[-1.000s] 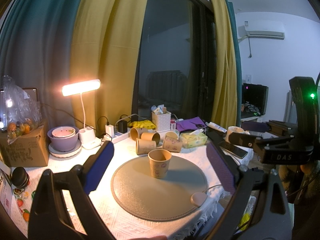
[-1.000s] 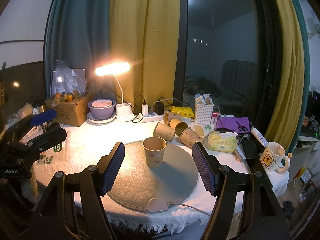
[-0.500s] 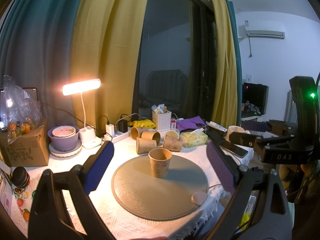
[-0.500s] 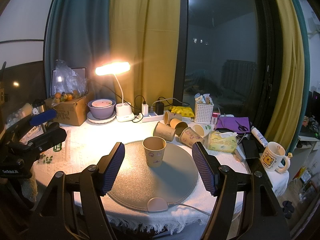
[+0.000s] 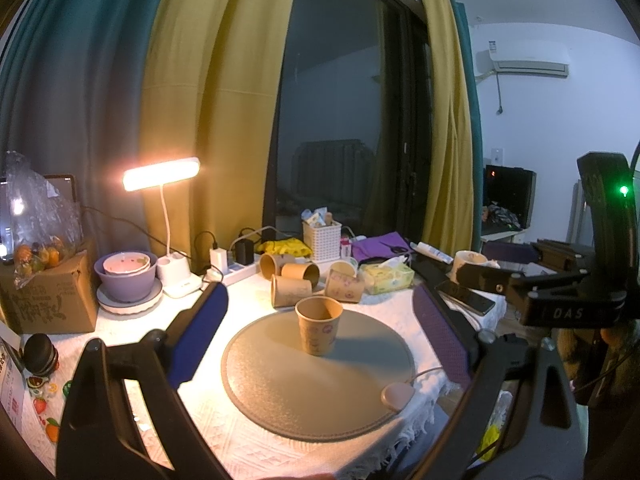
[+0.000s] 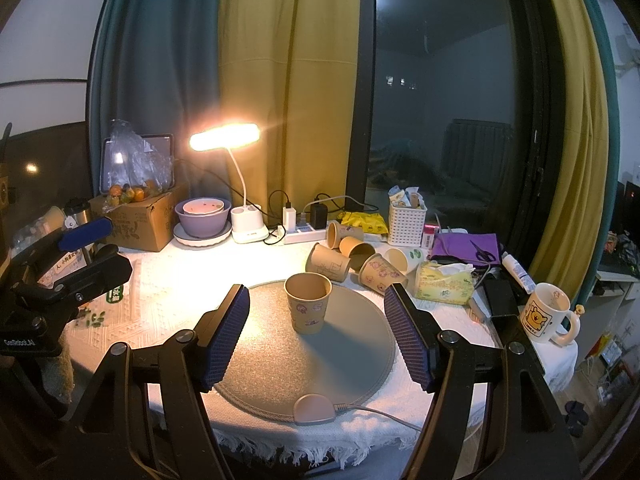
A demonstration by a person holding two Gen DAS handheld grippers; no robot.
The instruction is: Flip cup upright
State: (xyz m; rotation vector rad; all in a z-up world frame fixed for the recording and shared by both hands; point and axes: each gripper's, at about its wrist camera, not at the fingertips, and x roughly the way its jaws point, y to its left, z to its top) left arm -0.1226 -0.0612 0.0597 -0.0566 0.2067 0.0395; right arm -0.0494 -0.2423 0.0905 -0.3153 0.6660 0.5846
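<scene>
A brown paper cup (image 5: 319,330) stands upright, mouth up, on the round grey mat (image 5: 280,392); it also shows in the right wrist view (image 6: 308,307) on the same mat (image 6: 352,360). My left gripper (image 5: 320,344) is open and empty, held back from the cup. My right gripper (image 6: 318,336) is open and empty, also short of the cup. Each gripper shows at the edge of the other's view: the right one (image 5: 560,288) and the left one (image 6: 68,272).
Several paper cups (image 6: 344,256) lie on their sides behind the mat. A lit desk lamp (image 6: 224,140), purple bowls (image 6: 202,216), a cardboard box (image 6: 136,220), a white basket (image 6: 407,220), a tissue pack (image 6: 444,284) and a mug (image 6: 546,318) stand around.
</scene>
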